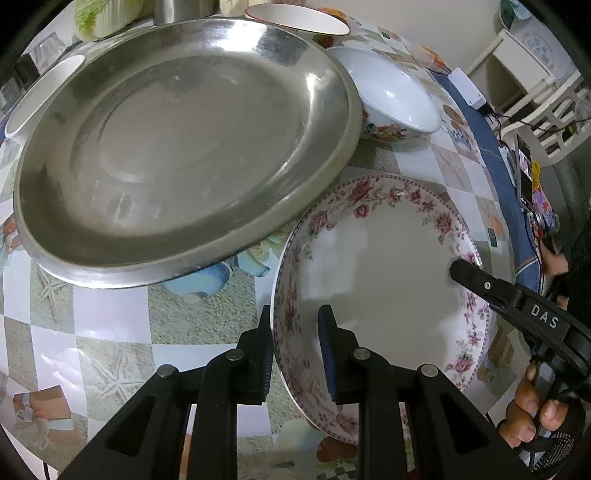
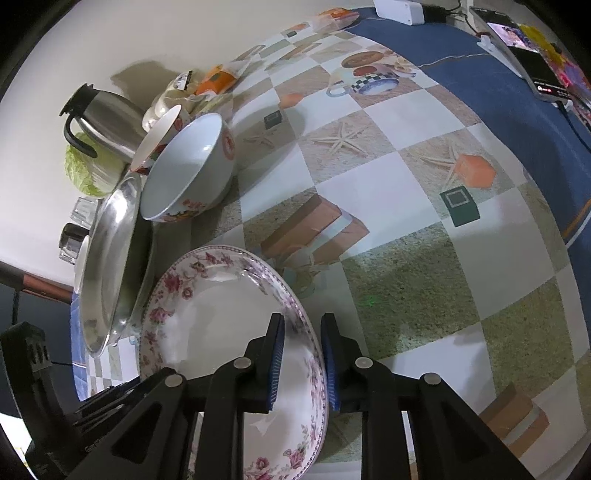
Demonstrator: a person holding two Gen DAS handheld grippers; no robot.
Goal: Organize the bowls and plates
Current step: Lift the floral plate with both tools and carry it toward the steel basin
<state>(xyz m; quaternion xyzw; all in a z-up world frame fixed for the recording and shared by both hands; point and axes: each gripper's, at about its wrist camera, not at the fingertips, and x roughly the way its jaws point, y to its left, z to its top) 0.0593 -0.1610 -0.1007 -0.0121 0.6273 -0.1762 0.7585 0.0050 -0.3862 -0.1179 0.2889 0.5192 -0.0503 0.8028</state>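
Note:
A floral-rimmed white plate [image 1: 384, 266] lies on the patterned tablecloth, beside a large steel plate [image 1: 177, 147]. My left gripper [image 1: 295, 354] straddles the floral plate's near-left rim, one finger outside and one inside, with a gap left to the rim. My right gripper [image 2: 303, 362] straddles the opposite rim of the same plate [image 2: 214, 317], its fingers close on both sides; it also shows in the left wrist view [image 1: 480, 280]. A white bowl with red flowers [image 1: 391, 99] stands behind the floral plate, and a second bowl [image 1: 295, 18] stands farther back.
A steel thermos jug [image 2: 103, 122] and a cabbage [image 2: 88, 173] stand at the table's back. Small glass jars [image 2: 74, 236] sit behind the steel plate [image 2: 110, 258]. A phone [image 2: 524, 55] and a white box [image 2: 399, 11] lie on the blue cloth at the far side.

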